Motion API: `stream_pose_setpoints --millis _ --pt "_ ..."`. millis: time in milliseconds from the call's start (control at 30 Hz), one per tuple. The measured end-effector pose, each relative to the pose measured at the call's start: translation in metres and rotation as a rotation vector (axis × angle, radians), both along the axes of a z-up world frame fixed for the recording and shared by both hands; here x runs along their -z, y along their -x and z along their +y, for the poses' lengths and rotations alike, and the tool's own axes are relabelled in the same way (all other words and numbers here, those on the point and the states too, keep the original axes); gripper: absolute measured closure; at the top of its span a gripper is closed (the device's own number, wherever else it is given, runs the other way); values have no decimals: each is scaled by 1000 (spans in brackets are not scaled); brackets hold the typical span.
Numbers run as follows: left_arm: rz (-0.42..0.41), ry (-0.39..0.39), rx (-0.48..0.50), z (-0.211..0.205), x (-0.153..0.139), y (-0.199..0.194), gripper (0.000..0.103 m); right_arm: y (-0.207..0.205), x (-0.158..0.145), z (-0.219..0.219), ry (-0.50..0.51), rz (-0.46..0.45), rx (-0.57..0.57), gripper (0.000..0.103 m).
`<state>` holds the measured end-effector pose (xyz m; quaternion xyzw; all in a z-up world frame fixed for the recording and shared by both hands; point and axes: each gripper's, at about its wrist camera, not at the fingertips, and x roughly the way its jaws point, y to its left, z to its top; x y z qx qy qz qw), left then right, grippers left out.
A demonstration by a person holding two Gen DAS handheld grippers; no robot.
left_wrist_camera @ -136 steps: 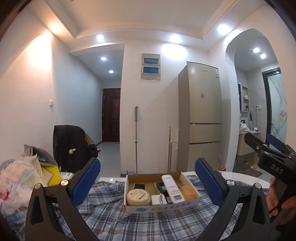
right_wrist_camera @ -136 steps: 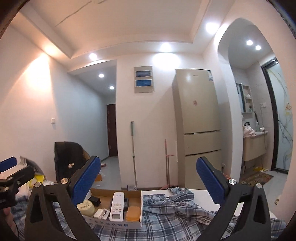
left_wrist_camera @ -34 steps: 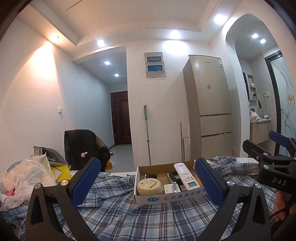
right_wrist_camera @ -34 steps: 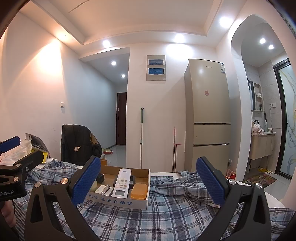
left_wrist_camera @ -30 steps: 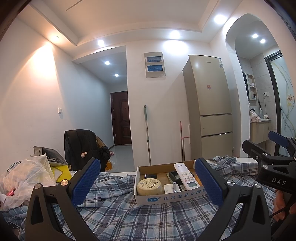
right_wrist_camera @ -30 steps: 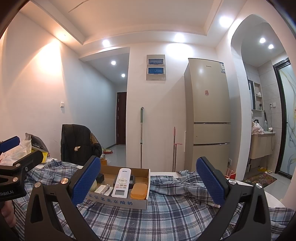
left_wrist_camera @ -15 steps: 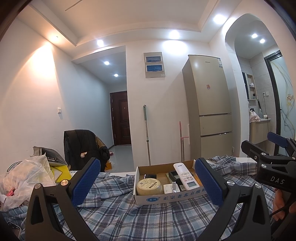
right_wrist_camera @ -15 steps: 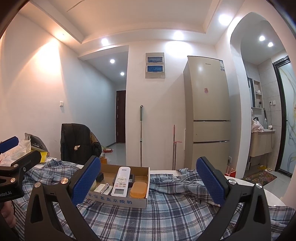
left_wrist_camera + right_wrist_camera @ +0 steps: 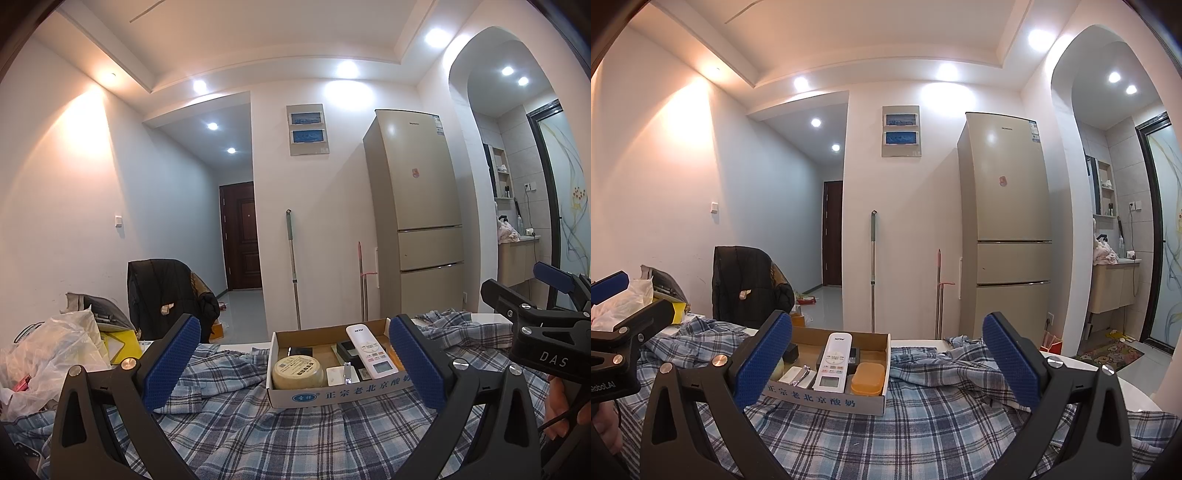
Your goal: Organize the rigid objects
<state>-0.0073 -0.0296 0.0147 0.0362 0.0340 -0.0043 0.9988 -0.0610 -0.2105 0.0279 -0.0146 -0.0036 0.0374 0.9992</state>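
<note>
My left gripper [image 9: 295,363] and right gripper [image 9: 886,365], both spread and empty, faced the cardboard box [image 9: 332,394]; its white remote control [image 9: 833,362] lay lengthwise toward 12 o'clock, nearer my left.

Open plaid cloth [image 9: 280,435] lies between both spread tools and the cardboard box [image 9: 332,393]. A plastic bag [image 9: 48,354] crowds the left edge; rumpled folds [image 9: 960,363] rise right of the box.

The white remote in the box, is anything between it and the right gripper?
Nothing visible is. The right gripper hangs open in front of the cardboard box, with only plaid cloth below, and the white remote lies uncovered on top.
</note>
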Motion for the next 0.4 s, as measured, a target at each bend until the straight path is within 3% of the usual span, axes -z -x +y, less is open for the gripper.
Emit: stream_pose_setpoints --millis 400 --pt "-1 -1 0 0 1 0 0 0 0 0 1 0 0 0"
